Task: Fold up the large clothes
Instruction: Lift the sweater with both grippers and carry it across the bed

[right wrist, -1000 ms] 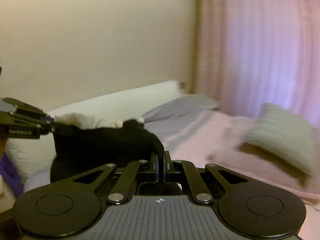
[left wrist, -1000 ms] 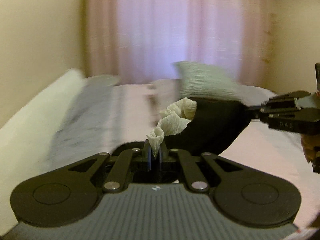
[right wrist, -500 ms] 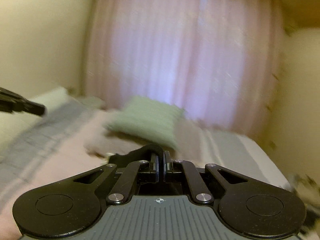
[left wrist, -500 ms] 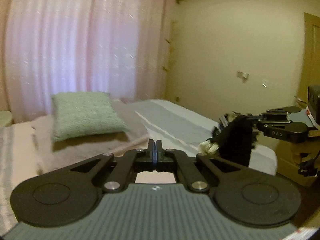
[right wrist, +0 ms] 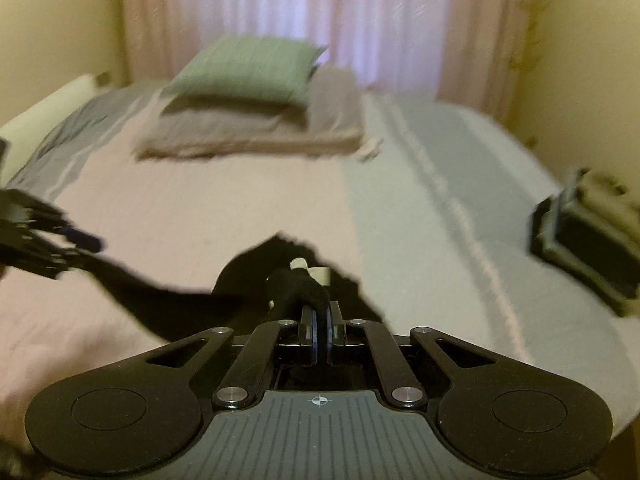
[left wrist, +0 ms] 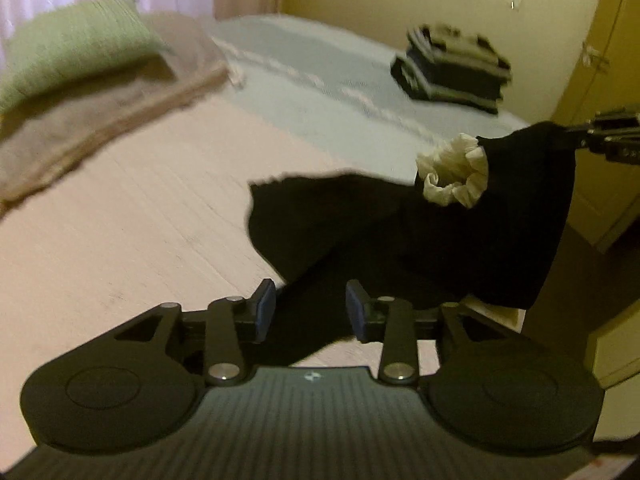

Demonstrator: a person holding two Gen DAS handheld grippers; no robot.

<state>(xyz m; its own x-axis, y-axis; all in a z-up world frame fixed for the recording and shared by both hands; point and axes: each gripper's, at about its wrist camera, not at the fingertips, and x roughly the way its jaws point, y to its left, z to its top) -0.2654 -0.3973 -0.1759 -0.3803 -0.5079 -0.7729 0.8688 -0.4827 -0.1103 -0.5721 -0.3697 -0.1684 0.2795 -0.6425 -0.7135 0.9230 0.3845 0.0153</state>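
**Operator:** State the condition of each claw and the location of the garment

**Technician:** The right claw is clamped on a bunched fold of the black garment. The left claw stands wide, with black fabric lying between its fingers but not pinched. The garment lies partly on the bed, at the near edge, with one end lifted off the cover by the right claw. Its cream ruffle sits just below that lifted end

**Operator:** What faults are likely from here?

**Technician:** Three, as a judgement. First, a single grip point lets the cloth hang and twist, so any fold would start crooked. Second, the left claw could close on several layers at once, because the fabric between its fingers appears doubled; the layers would then drag together. Third, the lifted end overhangs the near edge of the bed, so a slack release could drop it off the side

**Operator:** Any obstruction on the bed?

**Technician:** A stack of folded clothes lies beyond the garment, well apart. The green pillow lies at the far end of the bed
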